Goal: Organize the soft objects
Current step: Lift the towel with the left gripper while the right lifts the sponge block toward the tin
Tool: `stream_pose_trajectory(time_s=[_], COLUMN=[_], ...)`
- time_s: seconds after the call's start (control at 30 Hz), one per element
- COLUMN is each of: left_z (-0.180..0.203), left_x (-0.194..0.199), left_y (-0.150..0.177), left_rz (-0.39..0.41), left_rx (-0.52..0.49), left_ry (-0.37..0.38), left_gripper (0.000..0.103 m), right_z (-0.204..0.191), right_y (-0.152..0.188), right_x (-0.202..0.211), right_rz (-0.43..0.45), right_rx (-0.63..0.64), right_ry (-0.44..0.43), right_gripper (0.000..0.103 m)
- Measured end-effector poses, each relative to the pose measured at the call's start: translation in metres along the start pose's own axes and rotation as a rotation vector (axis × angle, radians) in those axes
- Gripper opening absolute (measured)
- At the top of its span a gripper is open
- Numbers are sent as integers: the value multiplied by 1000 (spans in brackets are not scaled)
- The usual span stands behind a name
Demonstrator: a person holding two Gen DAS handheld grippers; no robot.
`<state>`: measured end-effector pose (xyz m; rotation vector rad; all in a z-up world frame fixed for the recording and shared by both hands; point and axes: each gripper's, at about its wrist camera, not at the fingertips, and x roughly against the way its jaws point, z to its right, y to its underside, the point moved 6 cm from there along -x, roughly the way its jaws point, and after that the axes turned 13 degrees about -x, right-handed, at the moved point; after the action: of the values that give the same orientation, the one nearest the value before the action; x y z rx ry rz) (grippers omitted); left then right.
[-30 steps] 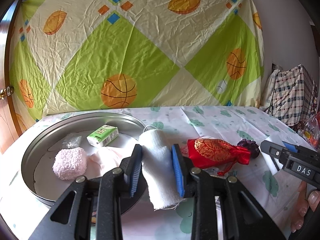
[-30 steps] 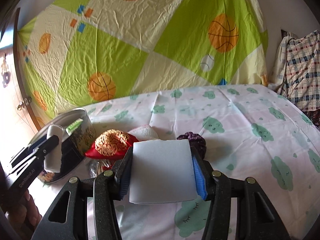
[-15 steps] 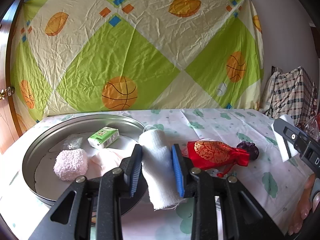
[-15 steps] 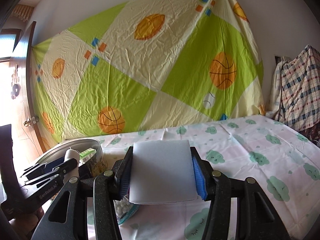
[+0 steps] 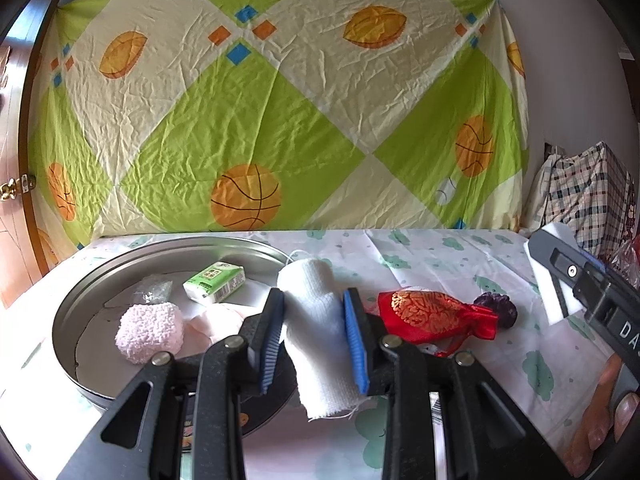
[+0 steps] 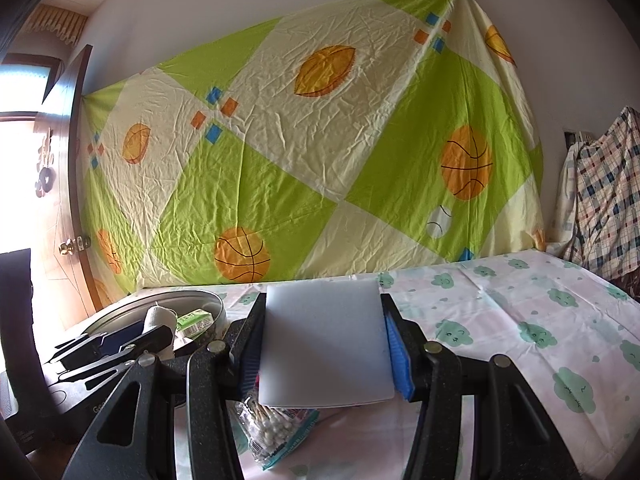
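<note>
My left gripper (image 5: 314, 330) is shut on a white gauze roll (image 5: 316, 332), held at the right rim of a round metal tin (image 5: 76, 300). Inside the tin lie a pink fuzzy ball (image 5: 150, 332), a pale pink cloth (image 5: 216, 320), a green tissue pack (image 5: 214, 282) and a small clear bag (image 5: 154, 290). A red embroidered pouch (image 5: 432, 316) and a dark purple item (image 5: 496, 308) rest on the tablecloth to the right. My right gripper (image 6: 324, 344) is shut on a white sponge block (image 6: 324, 344), lifted above the table; it also shows at the right edge as the right gripper (image 5: 560, 276).
A bag of cotton swabs (image 6: 272, 432) lies under the right gripper. A bright patterned sheet (image 5: 280, 112) hangs behind the table, a plaid bag (image 5: 588, 196) stands at the right, and a wooden door (image 6: 68, 208) at the left. Bare tablecloth (image 6: 520, 312) stretches right.
The right gripper has risen and tilted up with the sponge, so the pouch and purple item dropped out of its view. The left gripper with the gauze roll has stayed still.
</note>
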<state>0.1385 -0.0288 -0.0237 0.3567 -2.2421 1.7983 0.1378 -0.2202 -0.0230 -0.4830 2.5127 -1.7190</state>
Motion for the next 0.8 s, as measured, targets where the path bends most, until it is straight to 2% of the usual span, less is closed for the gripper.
stream_pose_trajectory(time_s=[0.8], left_z=[-31], left_x=[8], left_y=[11], left_rz=[9], left_rx=[59], left_ry=[-24], left_gripper=[29], right_z=[-39], right_y=[9], right_x=[-11], right_rz=[4], right_rx=[56], right_ry=[-62], right_gripper=[55])
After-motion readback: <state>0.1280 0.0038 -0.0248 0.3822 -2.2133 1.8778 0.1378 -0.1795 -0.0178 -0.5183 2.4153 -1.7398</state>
